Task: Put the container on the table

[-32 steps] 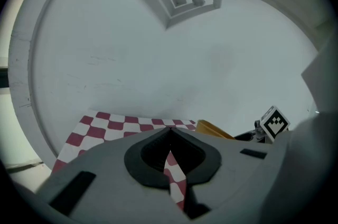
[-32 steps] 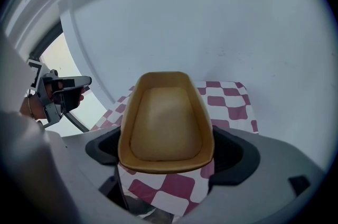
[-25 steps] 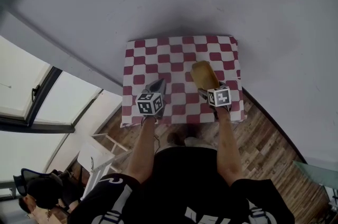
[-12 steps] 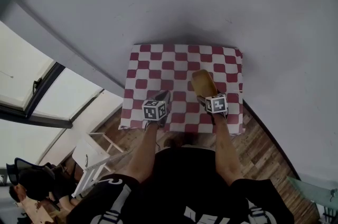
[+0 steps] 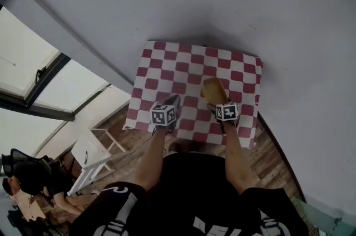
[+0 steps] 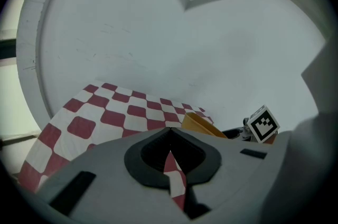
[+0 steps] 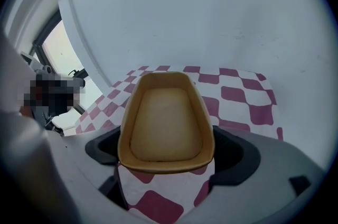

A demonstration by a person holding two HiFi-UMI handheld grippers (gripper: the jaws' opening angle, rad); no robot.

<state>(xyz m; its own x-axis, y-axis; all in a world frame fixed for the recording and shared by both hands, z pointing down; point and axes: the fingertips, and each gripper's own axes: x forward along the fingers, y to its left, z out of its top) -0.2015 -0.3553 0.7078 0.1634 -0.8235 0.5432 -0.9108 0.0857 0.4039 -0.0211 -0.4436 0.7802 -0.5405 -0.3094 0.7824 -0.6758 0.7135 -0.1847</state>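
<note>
Your right tongs (image 7: 167,160) grip the empty tan container (image 7: 166,117).
It hangs over the checkered bench's (image 5: 183,70) right side, jaws wide around its walls; your left tongs (image 6: 170,158) are pinched nearly together, empty.

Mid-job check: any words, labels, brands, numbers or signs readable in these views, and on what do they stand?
No text can be read in any view.
Left cube and right cube: black-and-white square patterns only, no letters or digits.
Container: plain, no label.
Cloth: red and white checks only.
Shirt: white print at the picture's bottom edge, cut off, unreadable.
</note>
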